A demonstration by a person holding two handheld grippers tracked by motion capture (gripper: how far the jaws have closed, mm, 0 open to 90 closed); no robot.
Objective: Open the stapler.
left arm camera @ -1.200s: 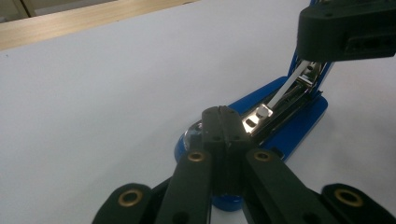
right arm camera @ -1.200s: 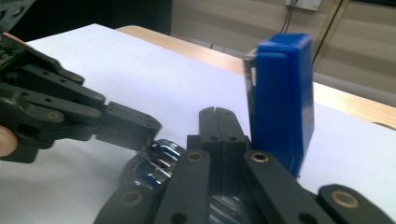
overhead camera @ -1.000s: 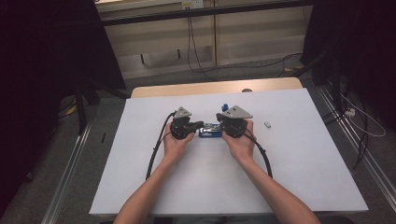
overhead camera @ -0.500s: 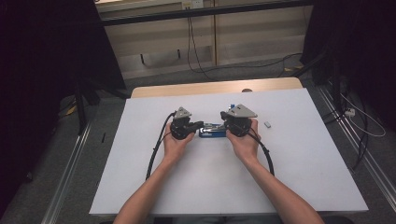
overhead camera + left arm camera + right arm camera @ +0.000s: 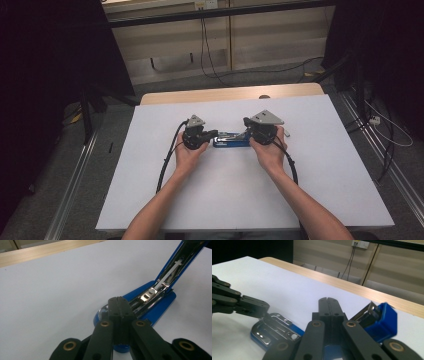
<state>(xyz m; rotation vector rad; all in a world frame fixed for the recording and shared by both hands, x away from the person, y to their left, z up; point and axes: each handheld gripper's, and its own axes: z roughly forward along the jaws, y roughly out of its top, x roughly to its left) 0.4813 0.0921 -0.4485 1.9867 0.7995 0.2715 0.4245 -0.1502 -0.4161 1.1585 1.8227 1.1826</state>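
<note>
A blue stapler lies on the white table between my two grippers. It is swung open: the base lies flat and the top arm slants upward. My left gripper is shut with nothing between its jaws, and its tips rest over the front end of the base. My right gripper is also shut with nothing between its jaws, beside the raised blue end of the arm. From the right gripper view, the left gripper reaches in over the base. In the high view, the left gripper and right gripper face each other.
A small white piece lies just right of the right hand. The table's wooden far edge runs behind the grippers. Black cables trail from both grippers toward the person. Metal rails flank the table.
The right hand and its gripper have shifted a little to the right, and the stapler's top arm has come with it. The left hand has stayed put.
</note>
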